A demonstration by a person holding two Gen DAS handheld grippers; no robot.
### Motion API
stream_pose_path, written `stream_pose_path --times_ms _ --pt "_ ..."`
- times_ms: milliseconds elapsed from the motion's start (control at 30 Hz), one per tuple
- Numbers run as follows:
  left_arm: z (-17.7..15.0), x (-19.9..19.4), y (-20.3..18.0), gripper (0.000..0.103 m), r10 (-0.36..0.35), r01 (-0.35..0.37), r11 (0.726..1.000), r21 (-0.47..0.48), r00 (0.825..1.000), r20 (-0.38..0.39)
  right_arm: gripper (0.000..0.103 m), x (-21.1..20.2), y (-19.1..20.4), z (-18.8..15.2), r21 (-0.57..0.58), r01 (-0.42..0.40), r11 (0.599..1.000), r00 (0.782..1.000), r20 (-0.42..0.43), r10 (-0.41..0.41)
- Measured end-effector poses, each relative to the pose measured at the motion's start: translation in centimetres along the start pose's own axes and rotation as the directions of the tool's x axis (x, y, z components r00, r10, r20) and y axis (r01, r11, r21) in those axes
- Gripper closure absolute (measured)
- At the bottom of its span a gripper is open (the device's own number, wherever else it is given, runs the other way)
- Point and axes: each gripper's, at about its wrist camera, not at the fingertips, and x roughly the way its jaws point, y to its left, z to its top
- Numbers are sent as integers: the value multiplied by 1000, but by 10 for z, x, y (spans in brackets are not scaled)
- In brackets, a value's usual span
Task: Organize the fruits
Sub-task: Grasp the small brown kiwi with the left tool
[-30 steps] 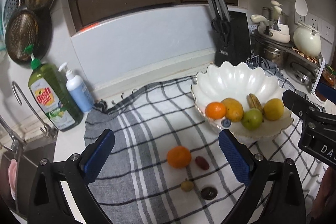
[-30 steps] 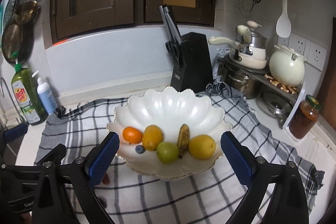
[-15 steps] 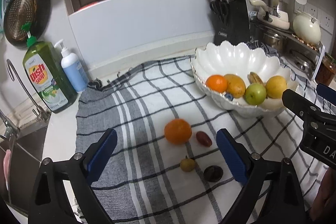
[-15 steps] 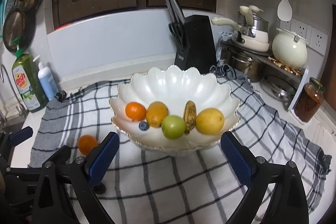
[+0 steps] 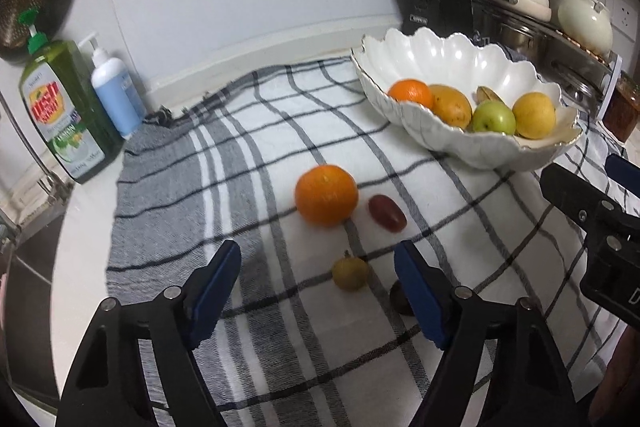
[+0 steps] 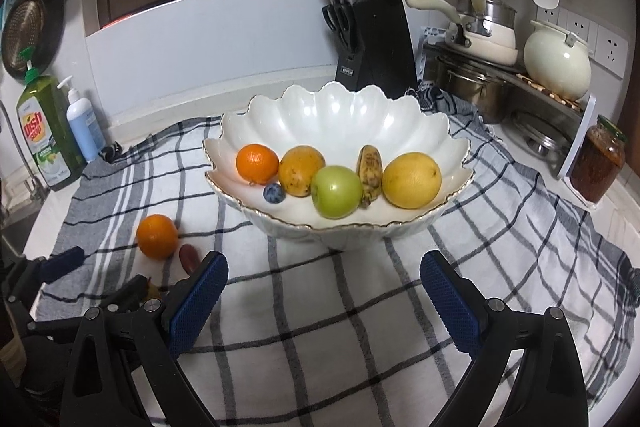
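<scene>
green bottle (image 6: 45, 131): "dish soap", "lemon" | other labels too small or blurred to read

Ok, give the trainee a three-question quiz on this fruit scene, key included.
1. True or false: the left gripper is clamped on a fruit.
2. How many fruits lie loose on the checked cloth, outside the white bowl?
3. Which sits beside the blueberry in the bowl? A) green apple B) small orange C) banana

Key: 1. False, its jaws, just closing, stand open around nothing. 2. Four: big orange, red fruit, small yellowish fruit, dark fruit. 3. B.
</scene>
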Motion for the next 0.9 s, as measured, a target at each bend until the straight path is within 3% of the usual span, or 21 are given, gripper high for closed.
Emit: stream_pose_path --times_ms 700,900 --pt "-8 33 -8 77 -69 68 998 -4 994 -84 5 10 2 -5 -19 26 999 999 -20 -27" --pt "-10 33 -9 79 -81 81 997 -2 993 -81 5 8 1 -5 -22 30 999 999 -18 -30"
